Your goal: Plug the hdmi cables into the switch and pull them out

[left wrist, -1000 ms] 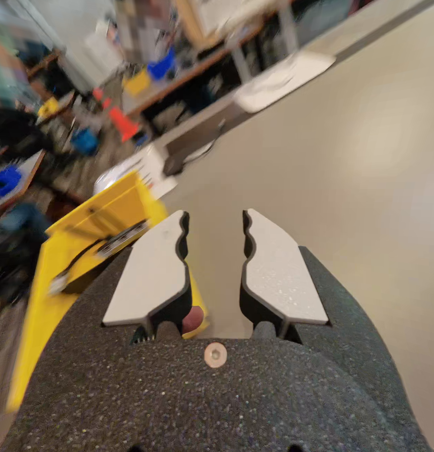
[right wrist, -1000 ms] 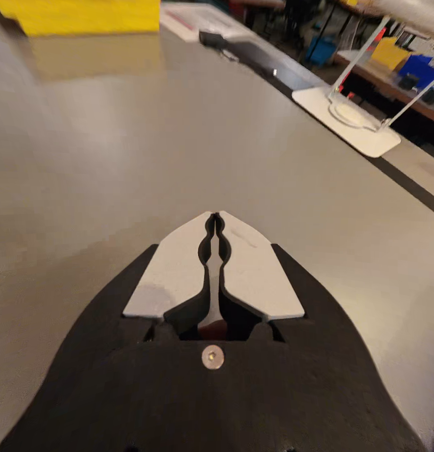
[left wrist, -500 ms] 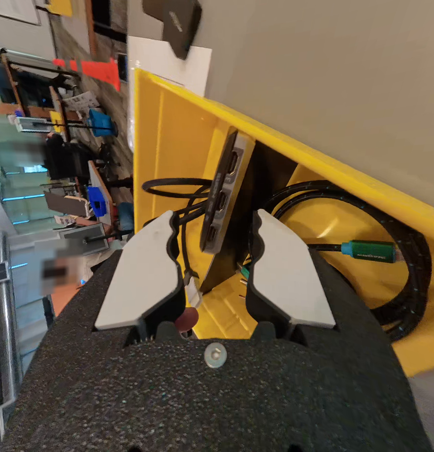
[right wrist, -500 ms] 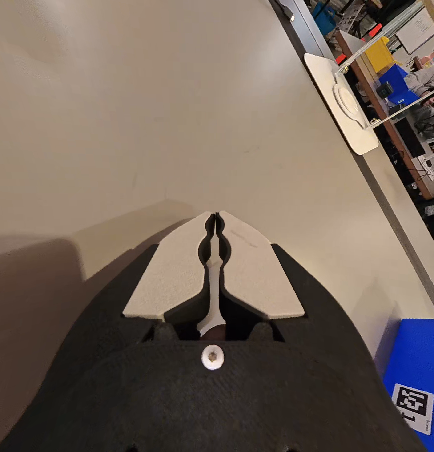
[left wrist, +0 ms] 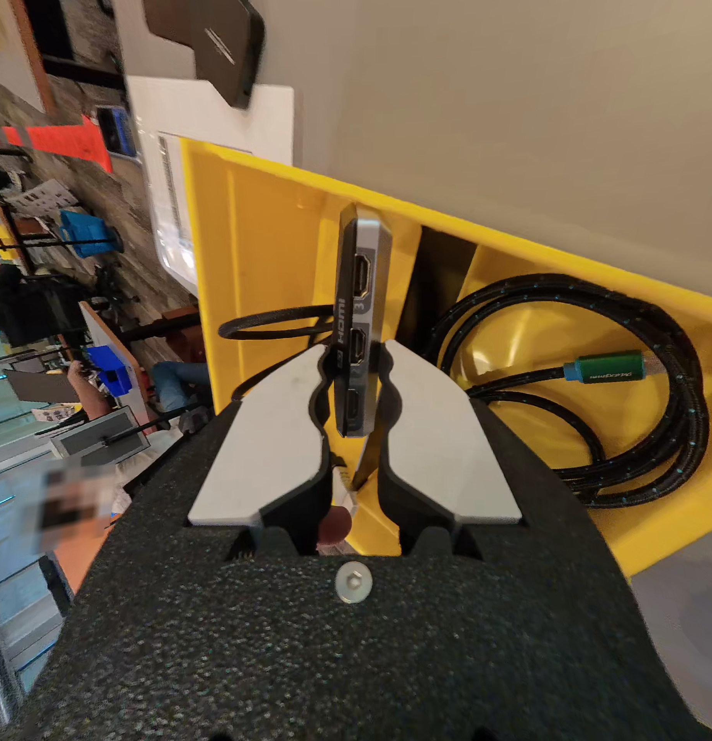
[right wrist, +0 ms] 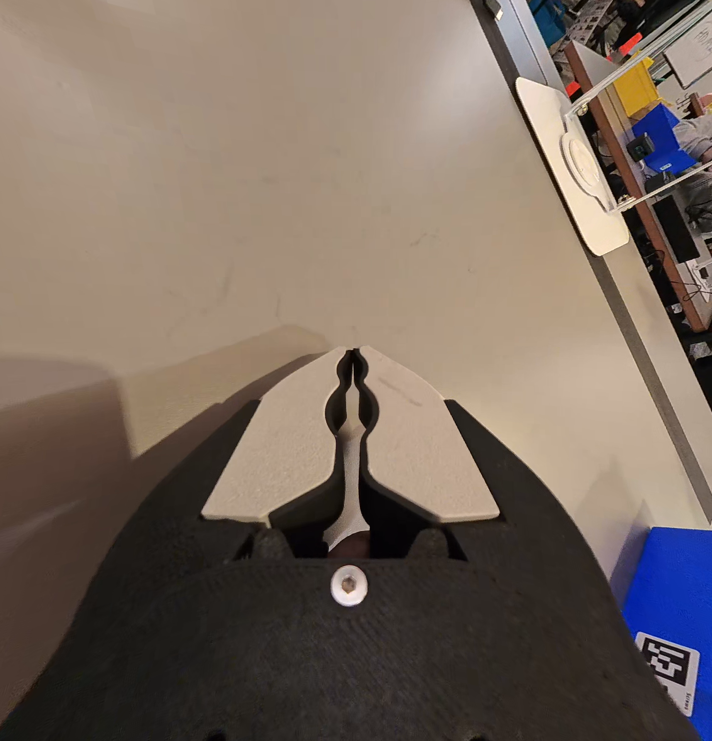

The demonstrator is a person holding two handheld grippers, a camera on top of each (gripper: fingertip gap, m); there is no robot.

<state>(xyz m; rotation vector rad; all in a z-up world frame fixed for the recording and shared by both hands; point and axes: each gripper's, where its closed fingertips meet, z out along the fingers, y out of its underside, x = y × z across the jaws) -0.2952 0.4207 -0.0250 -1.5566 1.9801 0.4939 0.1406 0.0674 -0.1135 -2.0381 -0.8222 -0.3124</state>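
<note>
Left claw clamps slim grey-black port hub, upright.

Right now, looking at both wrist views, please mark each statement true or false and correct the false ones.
1. The left gripper is closed on a flat grey device with ports. True.
2. That device lies flat on the table. False: it stands on edge inside the yellow bin.
3. A coiled black cable with a green plug lies in the bin, to the right of the device. True.
4. The right gripper is wide open. False: its fingertips meet, with nothing between them.
5. A red box sits at the lower right in the right wrist view. False: the box is blue.
</note>
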